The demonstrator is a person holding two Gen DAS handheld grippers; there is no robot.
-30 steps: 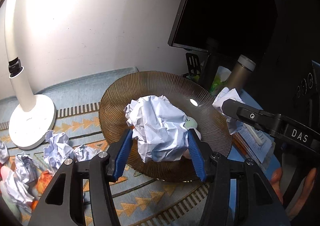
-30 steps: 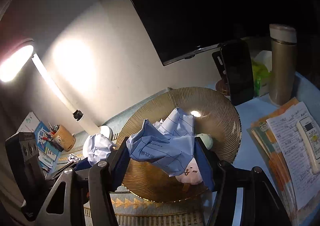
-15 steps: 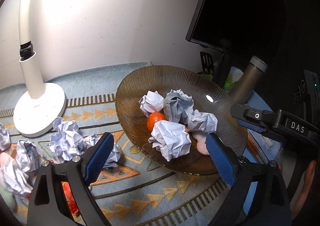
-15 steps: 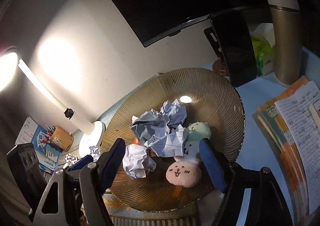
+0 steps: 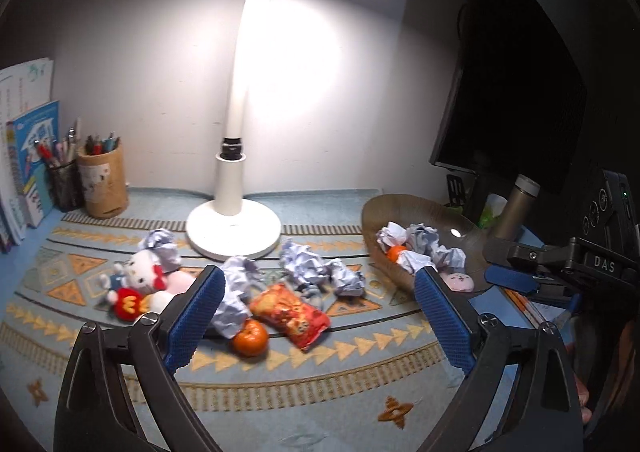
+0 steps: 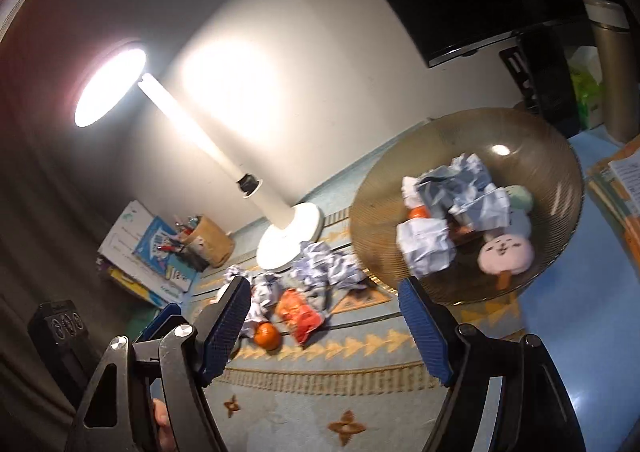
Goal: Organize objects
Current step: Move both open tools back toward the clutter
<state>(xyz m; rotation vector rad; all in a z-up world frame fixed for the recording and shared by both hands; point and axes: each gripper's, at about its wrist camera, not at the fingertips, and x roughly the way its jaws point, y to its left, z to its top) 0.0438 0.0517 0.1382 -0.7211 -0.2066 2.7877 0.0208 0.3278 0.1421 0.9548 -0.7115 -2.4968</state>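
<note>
L gripper (image 5: 316, 308) had its jaws opening, wide apart, nothing pinched btwn the blue pads; it hung above the patterned mat (image 5: 360, 364). In that view, seen btwn the fingers: an orange (image 5: 250, 338) on the mat, touching a crumpled paper ball (image 5: 236, 292) behind it, w/ a red snack packet (image 5: 290, 314) just beside on the right. More paper balls (image 5: 320, 270) lay near the white lamp base (image 5: 234, 232). A white cat plush (image 5: 140, 280) w/ red bits lay further left. Pen cup (image 5: 102, 182) and books (image 5: 28, 156) stood at far left by the wall.

R gripper (image 6: 324, 316) was spread too, empty, over the mat edge beside the brown ribbed plate (image 6: 552, 156). The plate sat right of the lamp and held several paper balls (image 6: 426, 248), a small orange (image 6: 418, 212), a pink plush (image 6: 506, 254) and a pale green one (image 6: 520, 198). Metal flask (image 6: 610, 68) and dark monitor (image 5: 516, 72) stood behind the plate; papers (image 6: 624, 180) lay at the right edge. A fingertip showed under the R gripper handle, bottom left.
</note>
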